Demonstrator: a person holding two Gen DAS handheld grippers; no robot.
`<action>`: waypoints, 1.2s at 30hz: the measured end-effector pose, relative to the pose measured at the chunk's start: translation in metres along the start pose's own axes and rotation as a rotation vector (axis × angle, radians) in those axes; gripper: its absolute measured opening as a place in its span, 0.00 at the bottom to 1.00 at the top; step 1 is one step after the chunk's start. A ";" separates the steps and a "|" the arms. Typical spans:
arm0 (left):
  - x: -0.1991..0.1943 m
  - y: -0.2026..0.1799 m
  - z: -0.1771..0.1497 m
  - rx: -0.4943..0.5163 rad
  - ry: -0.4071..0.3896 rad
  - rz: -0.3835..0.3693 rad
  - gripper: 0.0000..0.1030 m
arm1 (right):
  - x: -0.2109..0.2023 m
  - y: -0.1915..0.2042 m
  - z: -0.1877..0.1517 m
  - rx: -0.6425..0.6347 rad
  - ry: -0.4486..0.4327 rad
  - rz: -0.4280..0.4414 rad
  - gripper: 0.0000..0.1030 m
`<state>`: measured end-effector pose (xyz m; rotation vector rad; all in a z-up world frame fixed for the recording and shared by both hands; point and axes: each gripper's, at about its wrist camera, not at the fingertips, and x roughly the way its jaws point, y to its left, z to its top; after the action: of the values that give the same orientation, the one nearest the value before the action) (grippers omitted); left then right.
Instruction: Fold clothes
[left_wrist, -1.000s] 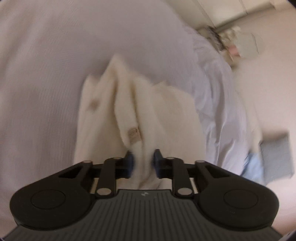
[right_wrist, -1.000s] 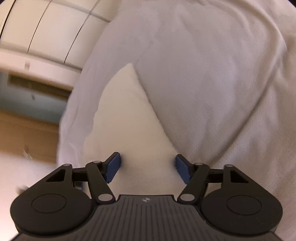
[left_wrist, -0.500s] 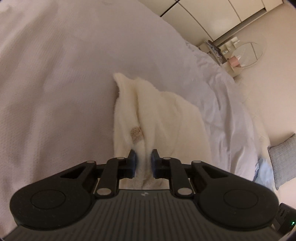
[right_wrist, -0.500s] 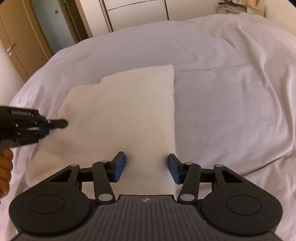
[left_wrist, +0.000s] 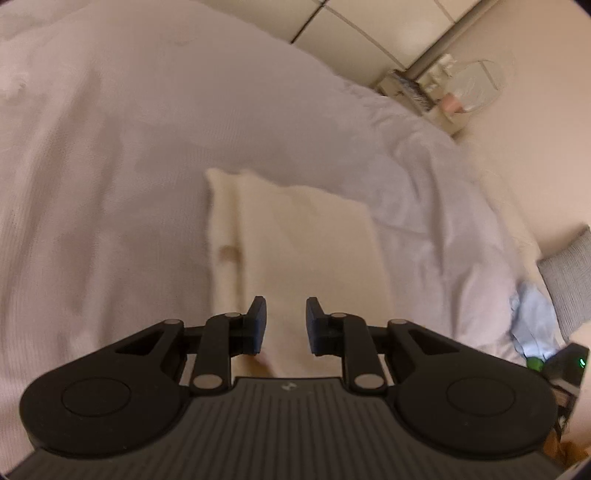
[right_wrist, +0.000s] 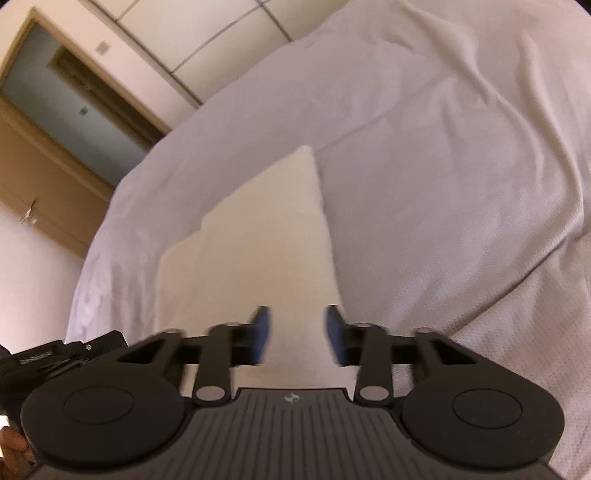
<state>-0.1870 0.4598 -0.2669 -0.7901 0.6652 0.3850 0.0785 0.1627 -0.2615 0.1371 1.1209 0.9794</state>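
Note:
A cream garment (left_wrist: 295, 251) lies folded flat on the white bedspread (left_wrist: 110, 184), with a small tan label (left_wrist: 229, 253) near its left edge. My left gripper (left_wrist: 282, 325) is open and empty just above the garment's near end. In the right wrist view the same cream garment (right_wrist: 266, 240) lies flat on the bed. My right gripper (right_wrist: 297, 338) is open and empty over its near edge. The left gripper's body (right_wrist: 55, 360) shows at the lower left of the right wrist view.
A light blue cloth (left_wrist: 532, 321) and a grey cushion (left_wrist: 569, 269) lie at the bed's right edge. A shelf with small items (left_wrist: 424, 92) stands by the far wall. A wooden door (right_wrist: 48, 173) and wardrobe panels (right_wrist: 207, 40) are beyond the bed.
My left gripper has opened and let go of the cream garment, which now lies flat. My right gripper stayed open, with its jaws a little closer, and has swung to a tilted view.

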 end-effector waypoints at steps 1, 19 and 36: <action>-0.002 -0.010 -0.005 0.035 0.007 -0.004 0.17 | -0.001 0.006 -0.003 -0.036 0.007 0.002 0.29; -0.008 0.011 -0.079 -0.005 0.116 0.112 0.16 | 0.012 0.024 -0.043 -0.252 0.128 -0.054 0.24; 0.029 0.045 -0.080 -0.280 0.132 0.173 0.09 | 0.019 0.024 -0.033 -0.241 0.160 -0.124 0.22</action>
<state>-0.2226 0.4307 -0.3513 -1.0331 0.8172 0.5959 0.0398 0.1785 -0.2774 -0.2068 1.1329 1.0185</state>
